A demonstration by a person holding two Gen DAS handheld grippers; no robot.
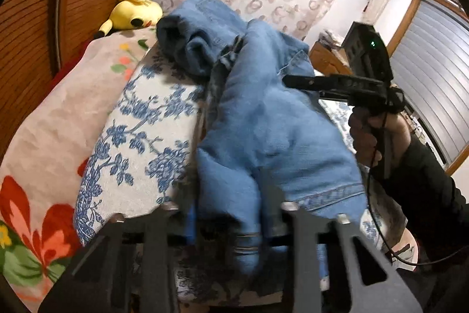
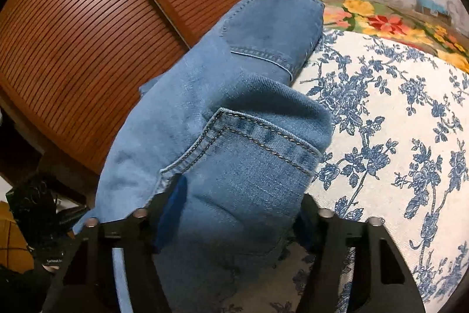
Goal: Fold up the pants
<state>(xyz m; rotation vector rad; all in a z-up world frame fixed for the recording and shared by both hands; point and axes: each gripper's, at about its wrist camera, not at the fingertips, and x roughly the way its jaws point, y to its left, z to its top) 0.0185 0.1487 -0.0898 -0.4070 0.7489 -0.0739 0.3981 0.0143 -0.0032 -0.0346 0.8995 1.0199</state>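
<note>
The blue denim pants lie bunched on a bed with a white and blue floral cover. My left gripper is shut on the near hem end of the pants. The right gripper, held by a hand, reaches in from the right and touches the pants' far side. In the right wrist view the pants fill the middle, a stitched hem folded over, and my right gripper is shut on the denim. The fingertips are hidden by cloth.
A yellow plush toy lies at the head of the bed. A flowered blanket lies along the left side. A wooden slatted panel stands behind the bed. A desk and window shutters are at the right.
</note>
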